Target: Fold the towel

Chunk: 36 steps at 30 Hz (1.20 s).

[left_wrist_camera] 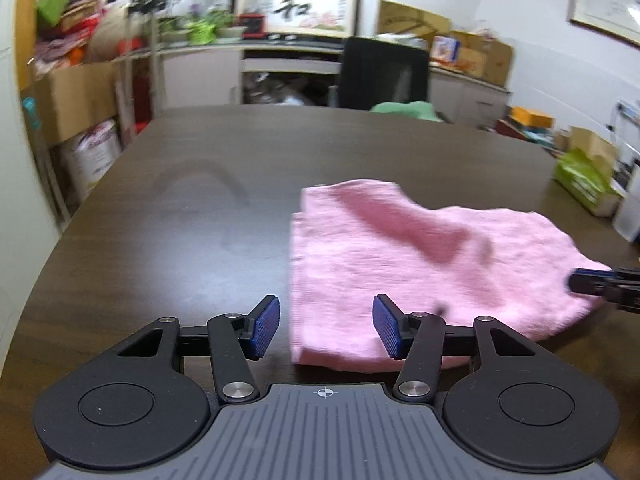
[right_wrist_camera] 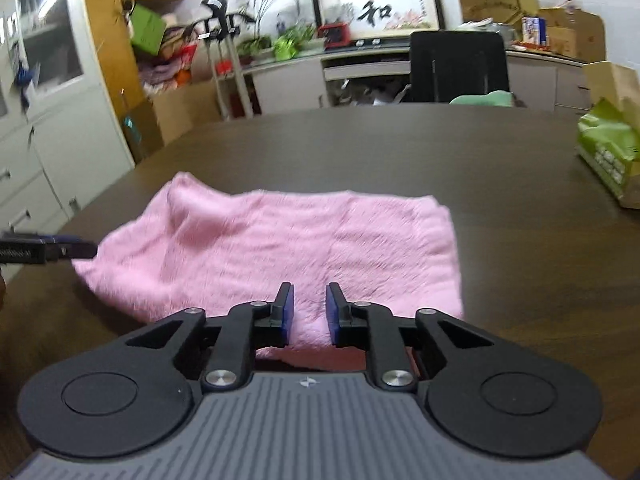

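Note:
A pink towel (left_wrist_camera: 400,264) lies folded and slightly rumpled on the dark wooden table (left_wrist_camera: 192,208). My left gripper (left_wrist_camera: 326,330) is open and empty, its blue pads astride the towel's near left corner. In the right wrist view the towel (right_wrist_camera: 280,240) lies just ahead. My right gripper (right_wrist_camera: 308,314) is partly open over the towel's near edge, with pink cloth showing between the pads but not pinched. The right gripper's tip shows at the far right of the left view (left_wrist_camera: 600,282). The left gripper's tip shows at the left of the right view (right_wrist_camera: 60,250).
A black office chair (left_wrist_camera: 384,74) with a green cushion (left_wrist_camera: 404,109) stands at the table's far edge. A green package (right_wrist_camera: 608,152) sits on the table at the right. Cabinets, boxes and plants line the walls behind.

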Each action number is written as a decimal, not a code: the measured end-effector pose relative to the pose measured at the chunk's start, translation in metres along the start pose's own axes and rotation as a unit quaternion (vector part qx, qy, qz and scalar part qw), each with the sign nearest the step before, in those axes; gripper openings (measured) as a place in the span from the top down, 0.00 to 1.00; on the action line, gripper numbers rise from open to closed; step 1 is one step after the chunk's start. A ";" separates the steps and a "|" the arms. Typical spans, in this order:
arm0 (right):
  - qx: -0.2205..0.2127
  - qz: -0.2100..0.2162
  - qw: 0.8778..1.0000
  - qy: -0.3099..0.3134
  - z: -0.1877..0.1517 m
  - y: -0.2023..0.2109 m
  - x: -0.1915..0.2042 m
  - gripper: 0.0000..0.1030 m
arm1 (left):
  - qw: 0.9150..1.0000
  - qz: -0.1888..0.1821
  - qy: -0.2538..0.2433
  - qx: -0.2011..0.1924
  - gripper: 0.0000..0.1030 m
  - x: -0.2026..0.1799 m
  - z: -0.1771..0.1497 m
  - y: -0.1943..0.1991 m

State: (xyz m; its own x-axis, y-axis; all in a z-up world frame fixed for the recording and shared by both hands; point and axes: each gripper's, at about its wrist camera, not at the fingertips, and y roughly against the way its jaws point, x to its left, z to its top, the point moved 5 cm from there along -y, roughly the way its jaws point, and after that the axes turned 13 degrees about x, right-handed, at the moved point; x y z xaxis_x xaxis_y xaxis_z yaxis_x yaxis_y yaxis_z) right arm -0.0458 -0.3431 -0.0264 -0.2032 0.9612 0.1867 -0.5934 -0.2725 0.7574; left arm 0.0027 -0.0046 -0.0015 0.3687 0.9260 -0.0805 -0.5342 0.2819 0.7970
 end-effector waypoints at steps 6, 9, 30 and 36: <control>0.001 -0.002 1.000 0.013 -0.005 0.000 0.008 0.67 | 1.000 0.013 -0.003 0.021 0.47 -0.002 -0.002 -0.010; 0.001 -0.002 1.000 0.019 -0.008 0.001 0.011 0.63 | 1.000 0.011 -0.005 0.022 0.47 -0.007 -0.007 -0.014; 0.004 0.001 1.000 0.022 -0.007 -0.005 0.006 0.59 | 0.990 0.083 0.022 -0.114 0.96 -0.015 -0.039 0.040; 0.004 0.000 1.000 0.023 -0.007 -0.007 0.006 0.58 | 0.993 0.064 0.043 -0.086 0.96 -0.003 -0.036 0.035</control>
State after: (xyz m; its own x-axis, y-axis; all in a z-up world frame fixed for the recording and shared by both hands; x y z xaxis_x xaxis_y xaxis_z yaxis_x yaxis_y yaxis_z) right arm -0.0485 -0.3360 -0.0346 -0.2392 0.9582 0.1568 -0.5875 -0.2714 0.7623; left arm -0.0442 0.0109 0.0050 0.2268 0.9730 -0.0423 -0.6969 0.1925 0.6909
